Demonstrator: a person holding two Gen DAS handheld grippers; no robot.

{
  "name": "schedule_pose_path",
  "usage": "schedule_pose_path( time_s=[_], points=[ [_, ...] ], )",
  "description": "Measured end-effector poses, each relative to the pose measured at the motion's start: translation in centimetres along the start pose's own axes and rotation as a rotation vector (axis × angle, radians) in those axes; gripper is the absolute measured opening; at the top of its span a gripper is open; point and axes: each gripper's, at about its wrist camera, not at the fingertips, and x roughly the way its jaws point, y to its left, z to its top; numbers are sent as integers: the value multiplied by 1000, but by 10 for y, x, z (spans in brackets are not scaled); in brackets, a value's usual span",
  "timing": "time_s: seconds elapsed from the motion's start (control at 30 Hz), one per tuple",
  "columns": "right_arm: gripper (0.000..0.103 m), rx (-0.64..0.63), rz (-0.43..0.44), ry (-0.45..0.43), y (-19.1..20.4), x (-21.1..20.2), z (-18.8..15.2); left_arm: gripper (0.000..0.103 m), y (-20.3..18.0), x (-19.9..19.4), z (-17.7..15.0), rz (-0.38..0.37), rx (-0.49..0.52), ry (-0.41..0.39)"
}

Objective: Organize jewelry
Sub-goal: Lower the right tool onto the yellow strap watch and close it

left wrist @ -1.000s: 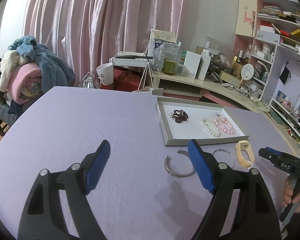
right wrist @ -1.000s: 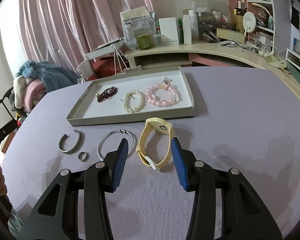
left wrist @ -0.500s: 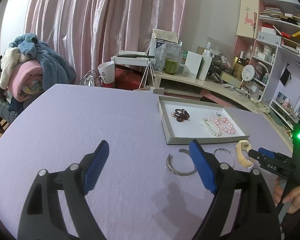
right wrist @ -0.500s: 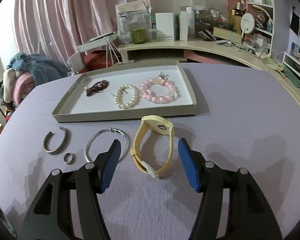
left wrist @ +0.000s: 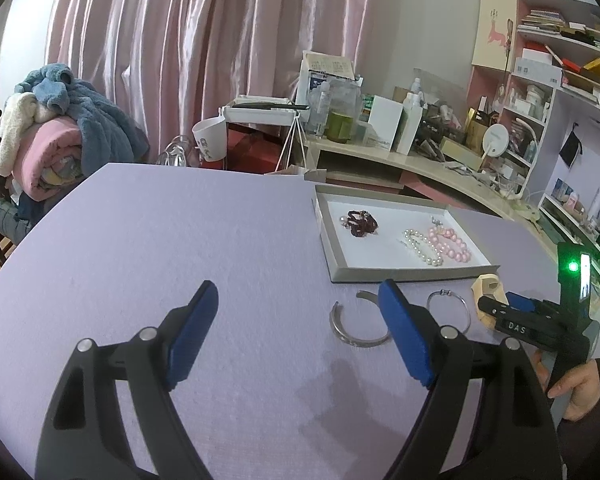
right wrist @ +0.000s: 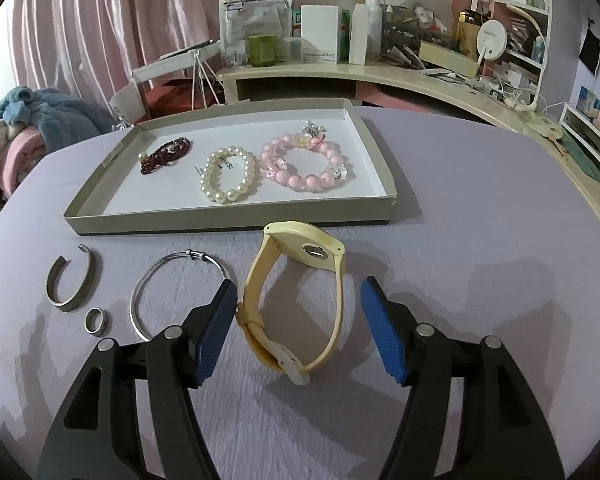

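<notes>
Right gripper (right wrist: 296, 320) spread wide astride cream watch (right wrist: 296, 300), strap loop between blue pads, tray (right wrist: 228, 222) just beyond; left gripper (left wrist: 296, 332) also agape, idle; risk: left pad snagging wire bangle (right wrist: 180, 292) beside it, or soft strap collapsing and slipping on closure

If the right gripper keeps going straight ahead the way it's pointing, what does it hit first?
Most likely the yellow watch: it lies on the table between the open fingers of the right gripper, straight in its line. Beyond it stands the near wall of the jewelry tray. How high the gripper is over the table is unclear.
</notes>
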Motion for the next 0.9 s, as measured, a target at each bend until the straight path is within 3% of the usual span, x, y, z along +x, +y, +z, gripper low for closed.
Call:
schedule_pose_path(
  time_s=[0.23,0.67,0.73,0.9],
  points=[
    [60,11,13,13,-3,3,1,82,0,4,0,-3,6,11],
    [61,-4,-10,53,-1,11,-1,82,-3,12,-2,-8,5,36],
    [45,9,6,48,-4,10,0,82,-3,14,-2,-10,5,40],
    [35,54,31,53,-13,6,0,82,-9,21,-5,-22,12,62]
  ],
)
